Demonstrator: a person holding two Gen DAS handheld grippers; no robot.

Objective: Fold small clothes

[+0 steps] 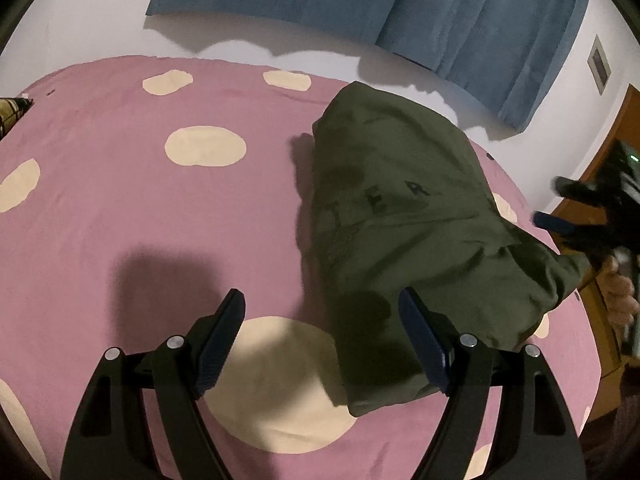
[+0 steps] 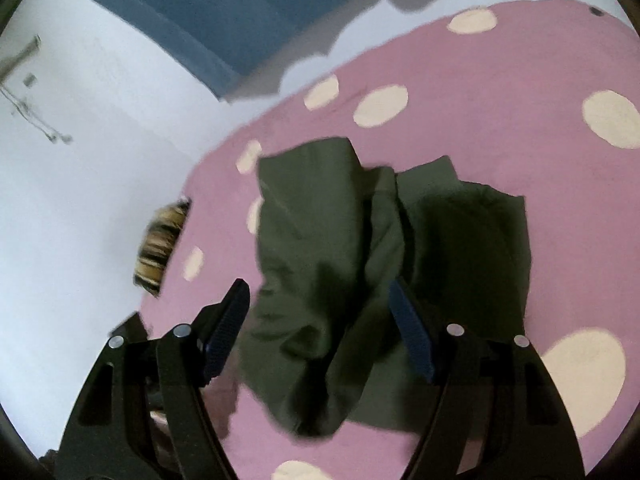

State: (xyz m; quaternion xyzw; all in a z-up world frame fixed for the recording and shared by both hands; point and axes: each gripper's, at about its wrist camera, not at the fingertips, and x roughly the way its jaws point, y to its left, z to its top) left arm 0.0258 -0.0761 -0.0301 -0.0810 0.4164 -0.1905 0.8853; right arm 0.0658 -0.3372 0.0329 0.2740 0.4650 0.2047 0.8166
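Left gripper (image 1: 322, 304): jaws stood spread wide, nothing clamped. Its blue-padded fingers (image 1: 418, 328) hung over the bed, the right-hand pad above the near corner of the dark olive-green cloth garment (image 1: 400, 216); whether it touched the cloth could not be told. The other pad sat over a cream spot of the cover, clear of the garment.

Right gripper (image 2: 320, 300): jaws also released and empty, with the garment (image 2: 332, 240) lying below and between them. In the left wrist view this gripper (image 1: 560, 204) showed blurred at the bed's right edge, apart from the cloth, with the person's hand (image 1: 620, 292) behind it.

The garment lay partly folded on the right half of the pink bed cover with large cream spots (image 1: 120, 200), near the edge. Dark letters, "T E R" readable, ran across its upper face. In the right wrist view a folded flap lay bunched down its middle, with a flatter panel to the right.

Further out: a yellow-and-black checked cloth (image 2: 162, 248) at the bed's far edge, a white wall (image 2: 80, 200), a blue curtain (image 1: 400, 8) hanging above the bed, and a brown wooden door (image 1: 624, 120) at the right.
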